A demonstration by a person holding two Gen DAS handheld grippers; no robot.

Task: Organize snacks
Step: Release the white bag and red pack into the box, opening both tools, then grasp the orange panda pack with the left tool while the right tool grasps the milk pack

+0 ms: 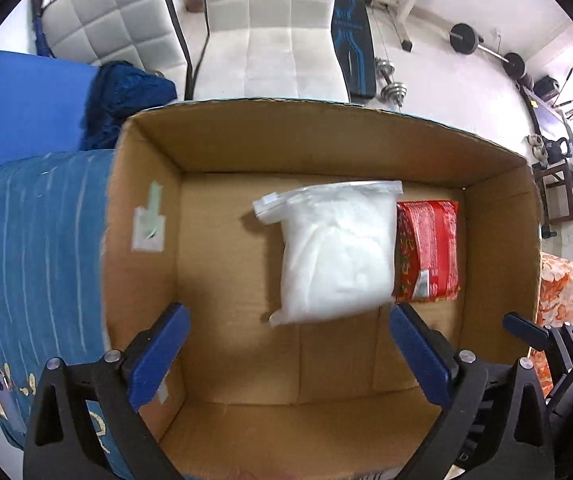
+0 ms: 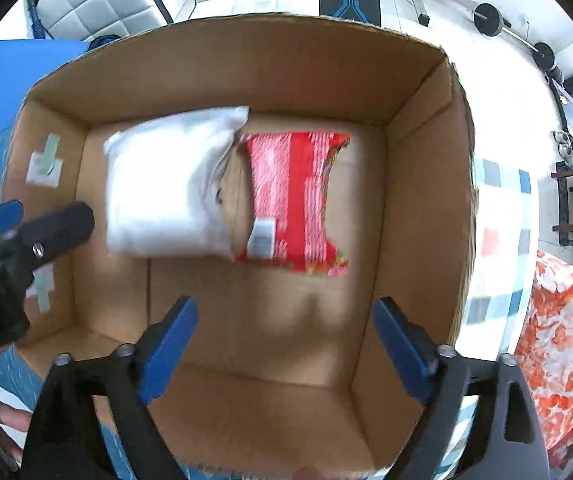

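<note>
In the left wrist view, an open cardboard box (image 1: 146,208) is seen from above, and it is taken here as the landmark. The left gripper (image 1: 288,344) is held over the box's near part, its blue fingers (image 1: 158,354) spread wide with nothing between them. On the box floor, toward the far right corner, a white plastic bag (image 1: 334,252) is laid flat. A red snack packet (image 1: 430,252) is placed just beside the bag, between it and the box's right wall, with its left edge touching or slightly tucked under the bag. To the left of the box a blue striped cloth (image 1: 34,248) is seen, and beyond the far wall a white padded chair (image 1: 274,40). At the right edge, outside the box wall, part of the other gripper is visible.

In the right wrist view, the right gripper (image 2: 284,344) is likewise held over the near part of the box (image 2: 422,184), its jaws parted and empty. The white bag (image 2: 166,188) and the red packet (image 2: 294,200) are seen side by side on the floor, blurred. The left gripper (image 2: 26,224) enters at the box's left wall. An orange floral fabric (image 2: 562,340) lies right of the box.
</note>
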